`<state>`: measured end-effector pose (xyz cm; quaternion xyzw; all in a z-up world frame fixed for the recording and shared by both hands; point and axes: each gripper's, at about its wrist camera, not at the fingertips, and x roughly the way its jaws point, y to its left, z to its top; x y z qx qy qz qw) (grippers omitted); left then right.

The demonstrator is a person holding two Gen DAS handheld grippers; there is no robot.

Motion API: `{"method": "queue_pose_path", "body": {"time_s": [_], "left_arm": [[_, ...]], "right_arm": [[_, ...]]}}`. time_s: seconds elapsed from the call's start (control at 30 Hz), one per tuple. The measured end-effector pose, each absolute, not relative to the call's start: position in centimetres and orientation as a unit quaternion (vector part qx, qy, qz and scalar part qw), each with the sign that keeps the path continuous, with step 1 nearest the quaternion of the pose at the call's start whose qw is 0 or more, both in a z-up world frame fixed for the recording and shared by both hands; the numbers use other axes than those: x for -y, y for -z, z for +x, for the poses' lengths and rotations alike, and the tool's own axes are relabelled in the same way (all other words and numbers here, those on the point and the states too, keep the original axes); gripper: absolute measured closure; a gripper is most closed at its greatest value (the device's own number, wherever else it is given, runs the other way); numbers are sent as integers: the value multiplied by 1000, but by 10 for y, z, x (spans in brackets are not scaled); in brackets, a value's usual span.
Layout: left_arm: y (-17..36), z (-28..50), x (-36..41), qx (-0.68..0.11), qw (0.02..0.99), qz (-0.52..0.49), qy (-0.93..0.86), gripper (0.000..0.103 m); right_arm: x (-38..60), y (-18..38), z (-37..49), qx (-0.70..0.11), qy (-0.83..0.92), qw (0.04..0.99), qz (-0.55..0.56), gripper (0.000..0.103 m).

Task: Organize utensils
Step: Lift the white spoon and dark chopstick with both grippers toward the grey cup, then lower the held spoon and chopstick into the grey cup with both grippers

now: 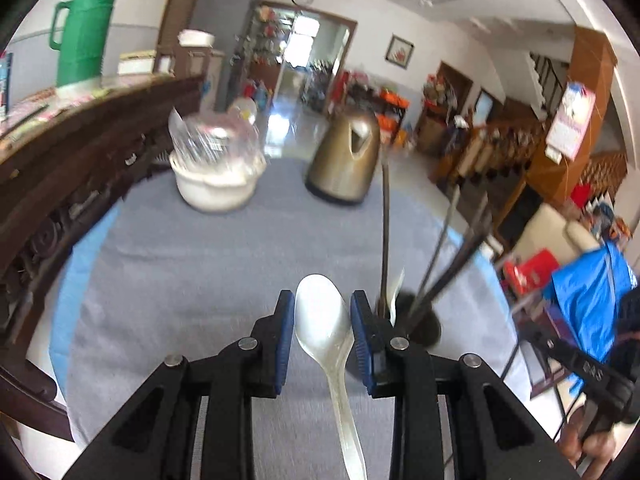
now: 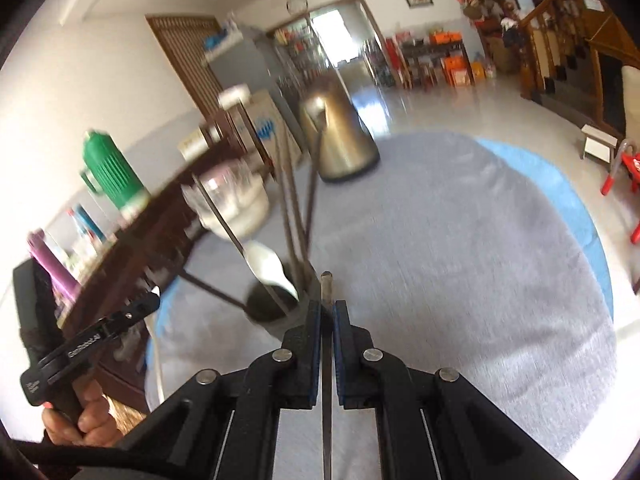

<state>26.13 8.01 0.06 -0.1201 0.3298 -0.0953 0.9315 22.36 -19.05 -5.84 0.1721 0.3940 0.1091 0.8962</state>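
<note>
beside the holder (image 1: 420, 320), already stocked with chopsticks (image 1: 440, 248), my left gripper (image 1: 322, 320) loosely straddled a spoon (image 1: 324, 320); my right gripper (image 2: 327, 312) clamped 1 chopstick (image 2: 327, 292), both unplaced.

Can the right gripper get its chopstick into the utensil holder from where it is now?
Probably yes. The right gripper is shut on a chopstick, and the dark utensil holder sits just ahead to its left. Chopsticks and a white spoon already stand inside, but part of the mouth looks free.
</note>
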Motion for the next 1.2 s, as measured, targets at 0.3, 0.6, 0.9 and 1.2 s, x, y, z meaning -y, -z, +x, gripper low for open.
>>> {"method": "queue_pose_path", "body": {"time_s": [0.3,0.6,0.9,1.2], "left_arm": [[-27,296,-81,-281,945,-149,73,73],[-38,285,-84,-255,947,-185,61,73],[-50,259,-74,-218,957,-182,53,73],[-73,248,-54,-179,969,-155,66,73]], "right_arm": [[185,5,213,-274,-107,934,201,97],[188,-47,217,-168,-84,955,230,97],[160,-51,227,-122,-26,979,163,97],[155,-21,233,-187,-44,968,160,97]]}}
